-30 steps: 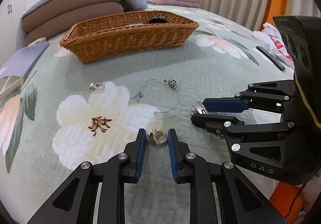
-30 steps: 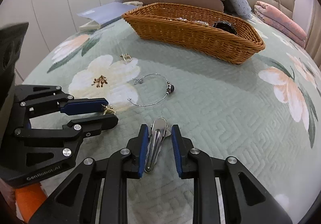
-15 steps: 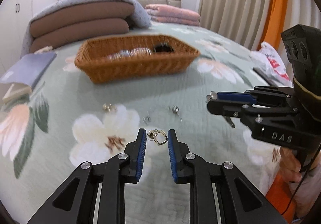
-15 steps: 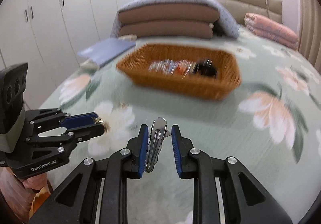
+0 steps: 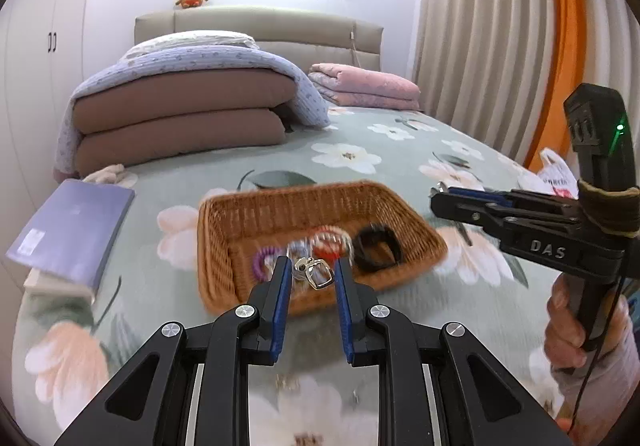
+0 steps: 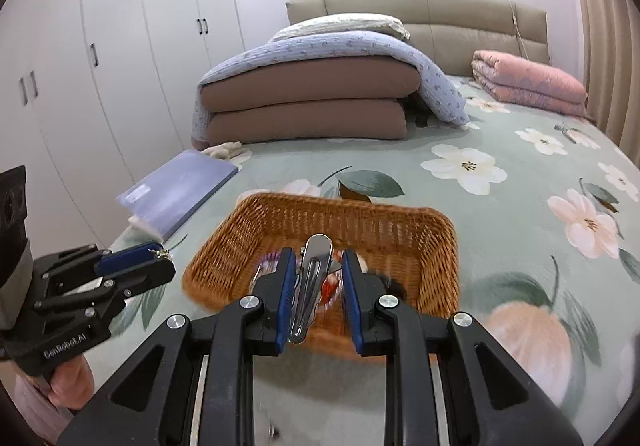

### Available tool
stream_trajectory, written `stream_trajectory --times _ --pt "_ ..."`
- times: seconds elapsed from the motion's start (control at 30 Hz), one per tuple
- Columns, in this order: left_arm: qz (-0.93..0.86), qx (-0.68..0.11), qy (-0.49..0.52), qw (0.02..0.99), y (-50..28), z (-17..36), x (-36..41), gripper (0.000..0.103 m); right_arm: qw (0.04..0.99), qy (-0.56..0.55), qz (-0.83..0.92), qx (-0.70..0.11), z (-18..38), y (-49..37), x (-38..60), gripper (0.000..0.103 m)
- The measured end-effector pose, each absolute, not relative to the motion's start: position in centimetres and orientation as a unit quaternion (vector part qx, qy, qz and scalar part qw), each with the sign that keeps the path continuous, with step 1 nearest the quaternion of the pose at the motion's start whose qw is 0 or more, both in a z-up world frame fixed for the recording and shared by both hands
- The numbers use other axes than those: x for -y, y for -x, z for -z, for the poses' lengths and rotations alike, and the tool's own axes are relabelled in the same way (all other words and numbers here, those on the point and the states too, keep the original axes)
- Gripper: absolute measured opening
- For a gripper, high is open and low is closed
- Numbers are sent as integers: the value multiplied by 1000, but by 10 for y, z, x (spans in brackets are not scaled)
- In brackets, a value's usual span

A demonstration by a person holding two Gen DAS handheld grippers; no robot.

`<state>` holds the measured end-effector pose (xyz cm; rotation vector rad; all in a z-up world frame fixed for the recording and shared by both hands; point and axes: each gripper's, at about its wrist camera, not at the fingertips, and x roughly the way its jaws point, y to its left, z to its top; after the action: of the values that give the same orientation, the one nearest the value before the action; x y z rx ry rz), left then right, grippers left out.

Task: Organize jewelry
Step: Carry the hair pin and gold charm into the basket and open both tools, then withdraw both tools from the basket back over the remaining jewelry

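My left gripper [image 5: 310,276] is shut on a small gold earring [image 5: 314,272] and holds it in the air at the near edge of the wicker basket [image 5: 240,214]. My right gripper [image 6: 316,274] is shut on a silver hair clip [image 6: 314,282] and holds it above the near rim of the same basket [image 6: 400,230]. The basket holds colourful hair ties [image 5: 330,242] and a black band [image 5: 378,248]. Each gripper shows in the other's view, the right gripper [image 5: 440,192] and the left gripper [image 6: 160,256].
The basket sits on a green floral bedspread [image 6: 500,246]. A blue book [image 5: 72,228] lies to its left. Folded brown cushions under a blue blanket [image 5: 180,118] and a pink folded quilt [image 5: 364,90] lie further back. White wardrobes [image 6: 100,66] stand at the left.
Both grippers have lifted off the bedspread with their items and moved forward to the basket, which now lies just under them. The bracelet and other earring have dropped out of view.
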<state>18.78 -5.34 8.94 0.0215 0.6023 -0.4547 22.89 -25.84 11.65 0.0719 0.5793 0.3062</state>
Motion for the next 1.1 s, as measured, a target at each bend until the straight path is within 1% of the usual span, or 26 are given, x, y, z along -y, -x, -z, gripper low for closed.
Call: stream_trajectory --times 0.17,0.4,0.57,0.77,0.8,0.87,0.93,1.1 --pt "215 -315 0 924 -241 -87 59 22 935 -34 -137 -326 -106 -291 249 26" --pt "203 -370 14 907 -299 -52 71 22 897 -81 -131 -414 -65 -352 252 26" --pt "197 -397 14 896 -318 -30 78 22 878 -85 -125 -453 -46 -371 254 26" --pt "201 -408 35 890 -325 -25 73 23 873 -81 -133 -461 -48 -370 254 27" --pt "204 -409 40 888 -325 -26 72 24 872 -86 -140 -461 -49 -368 255 27" --pt "209 -409 50 887 -322 -30 67 38 874 -88 -144 -456 -52 -362 256 27" --pt "213 -395 53 892 -314 -36 64 45 876 -89 -149 -450 -56 -355 257 27" --pt "226 -371 60 899 -289 -55 49 46 878 -98 -174 -435 -65 -327 258 28"
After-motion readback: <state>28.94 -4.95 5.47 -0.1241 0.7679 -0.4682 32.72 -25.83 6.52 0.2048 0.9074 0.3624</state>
